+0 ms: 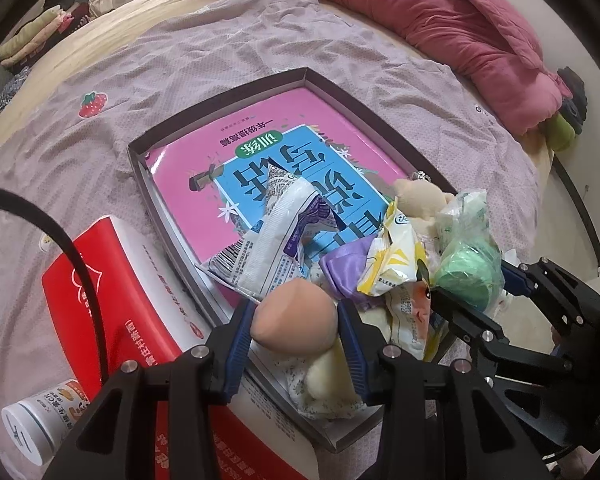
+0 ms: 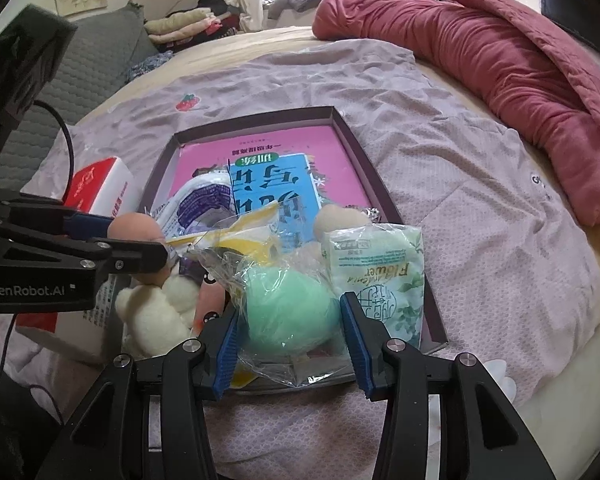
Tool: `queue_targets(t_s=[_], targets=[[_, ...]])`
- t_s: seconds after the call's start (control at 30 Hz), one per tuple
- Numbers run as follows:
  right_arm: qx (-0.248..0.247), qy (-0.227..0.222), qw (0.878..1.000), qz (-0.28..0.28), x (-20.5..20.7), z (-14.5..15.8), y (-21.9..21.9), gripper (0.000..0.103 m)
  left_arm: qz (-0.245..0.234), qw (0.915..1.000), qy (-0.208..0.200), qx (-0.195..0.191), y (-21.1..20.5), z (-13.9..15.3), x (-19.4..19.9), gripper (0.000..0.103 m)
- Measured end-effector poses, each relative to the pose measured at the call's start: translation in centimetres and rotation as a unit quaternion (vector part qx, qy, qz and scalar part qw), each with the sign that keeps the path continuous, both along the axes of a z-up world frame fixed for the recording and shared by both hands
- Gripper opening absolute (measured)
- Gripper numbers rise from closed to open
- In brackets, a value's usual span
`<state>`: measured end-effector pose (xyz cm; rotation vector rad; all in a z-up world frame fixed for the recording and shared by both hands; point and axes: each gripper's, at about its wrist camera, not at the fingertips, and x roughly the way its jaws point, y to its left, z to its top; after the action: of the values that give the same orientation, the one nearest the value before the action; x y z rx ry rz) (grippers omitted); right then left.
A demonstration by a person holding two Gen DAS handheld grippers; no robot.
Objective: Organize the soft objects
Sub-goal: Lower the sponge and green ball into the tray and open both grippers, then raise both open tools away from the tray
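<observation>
While the left gripper (image 1: 296,334) looks out over the bed, its blue-padded fingers (image 1: 240,344) press both sides of a peach-coloured sponge ball (image 1: 294,322), which sits above the near left edge of a shallow dark-walled tray (image 1: 224,96). Lining the tray is a pink and blue book cover (image 1: 268,152) printed with large Chinese characters, upside down from this camera. Heaped at the tray's near end are a white sachet (image 1: 276,240) carrying a barcode and fine print, a purple pouch (image 1: 344,264), a yellow-and-white packet (image 1: 392,264) and a cream plush toy (image 1: 332,376). Just outside the tray's left wall lies a red and white box (image 1: 112,292); a white bottle (image 1: 40,420) lies near it.

From the right wrist camera, the right gripper (image 2: 288,340) stands wide, its pads either side of a green sponge (image 2: 288,312) wrapped in clear plastic; whether they touch it I cannot tell. A pale green tissue pack (image 2: 380,276) reading "Flower" leans at the tray's near right corner. "GenRobot.AI" is printed on the left gripper's body.
</observation>
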<state>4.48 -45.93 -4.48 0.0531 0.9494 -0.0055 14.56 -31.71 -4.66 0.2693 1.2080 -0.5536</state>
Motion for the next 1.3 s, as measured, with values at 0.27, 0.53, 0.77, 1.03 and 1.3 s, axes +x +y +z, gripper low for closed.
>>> queue_targets(t_s=[0.27,0.53,0.77,1.03,1.3], targets=[[0.002,-0.010,1.000,-0.004,-0.4,0.3,-0.1,0.064,0.003,1.0000,0.002,0.000,-0.1,-0.1,0.2,0.044],[-0.013,-0.023,1.000,0.013,-1.4,1.1,0.5,0.072,0.005,1.0000,0.006,-0.006,-0.1,0.0,0.5,0.044],[-0.003,-0.048,0.999,0.007,-2.4,2.4,-0.1,0.073,0.002,0.9997,0.015,-0.021,0.2,0.2,0.7,0.053],[0.005,-0.071,0.997,-0.011,-2.9,4.1,-1.0,0.073,0.006,0.9995,0.016,-0.026,0.6,0.5,0.8,0.059],[0.002,-0.077,0.997,-0.012,-3.3,4.8,-0.8,0.074,0.010,0.9994,0.014,-0.031,1.2,1.1,0.6,0.062]])
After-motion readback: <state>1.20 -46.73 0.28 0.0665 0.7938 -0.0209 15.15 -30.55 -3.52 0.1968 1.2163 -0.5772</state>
